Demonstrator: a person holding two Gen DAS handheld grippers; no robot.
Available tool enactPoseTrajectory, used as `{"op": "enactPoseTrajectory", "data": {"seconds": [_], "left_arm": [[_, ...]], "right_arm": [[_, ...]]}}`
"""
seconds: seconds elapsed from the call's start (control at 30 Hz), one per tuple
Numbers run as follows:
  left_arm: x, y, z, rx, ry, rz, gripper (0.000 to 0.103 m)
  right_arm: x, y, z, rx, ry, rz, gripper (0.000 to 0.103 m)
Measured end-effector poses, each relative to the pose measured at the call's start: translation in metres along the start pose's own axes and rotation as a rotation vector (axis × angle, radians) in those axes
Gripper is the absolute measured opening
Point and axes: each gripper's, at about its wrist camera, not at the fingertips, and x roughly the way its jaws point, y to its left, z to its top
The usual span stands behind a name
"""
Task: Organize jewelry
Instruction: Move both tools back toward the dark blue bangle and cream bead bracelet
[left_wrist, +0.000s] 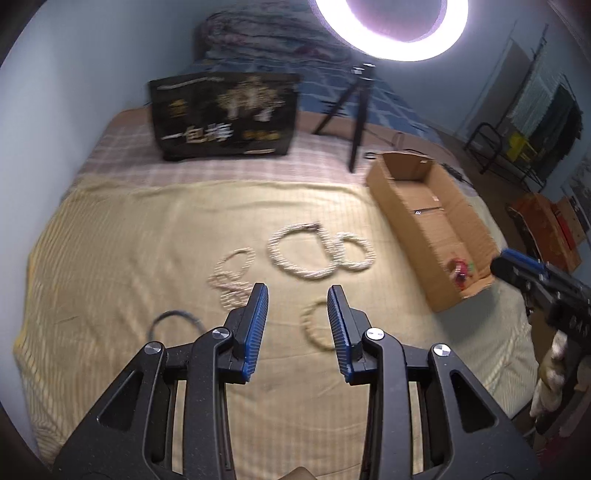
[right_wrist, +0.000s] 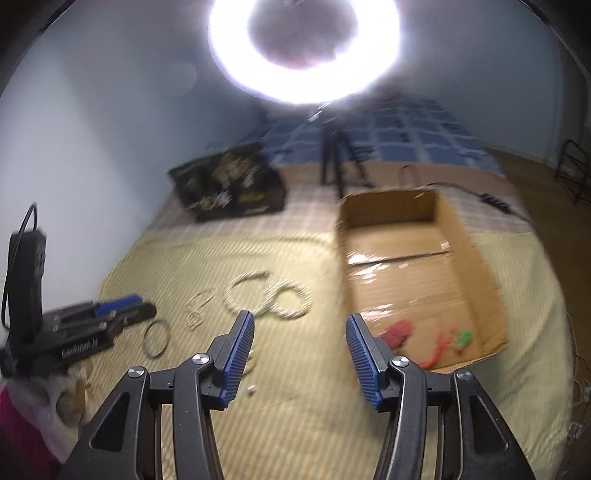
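A yellow bedspread (left_wrist: 110, 258) serves as the sorting surface. A cardboard box (right_wrist: 461, 258), open-topped for collecting, already holds red and green pieces (right_wrist: 400, 332). White bead necklaces (left_wrist: 299, 254) lie loose. Left gripper (left_wrist: 297, 295) and right gripper (right_wrist: 299, 321) hover spread, empty.

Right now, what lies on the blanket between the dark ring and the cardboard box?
In the right wrist view, beaded necklaces lie between the dark ring and the cardboard box.

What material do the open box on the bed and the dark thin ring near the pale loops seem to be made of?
The box: plain brown corrugated cardboard, matte, with a glossy tape strip reflecting light on its floor. The dark ring: thin, smooth and rigid-looking, perhaps metal or plastic; motion blur leaves this open.
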Motion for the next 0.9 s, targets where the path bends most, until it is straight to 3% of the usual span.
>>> {"op": "enactPoseTrajectory", "data": {"seconds": [0.27,0.5,0.9], "left_arm": [[-0.01,0.041,-0.01,-0.055,0.015,0.015,0.033],[-0.01,0.074,-0.021,-0.095,0.041,0.036,0.033],[0.022,0.126,-0.039,-0.22,0.157,0.047,0.033]], "right_arm": [[0.039,0.029,-0.013,0.01,0.1,0.066,0.053],[0.079,0.028,-0.019,0.062,0.18,0.093,0.044],[0.136,0.042,-0.019,0.026,0.291,0.091,0.038]]}}
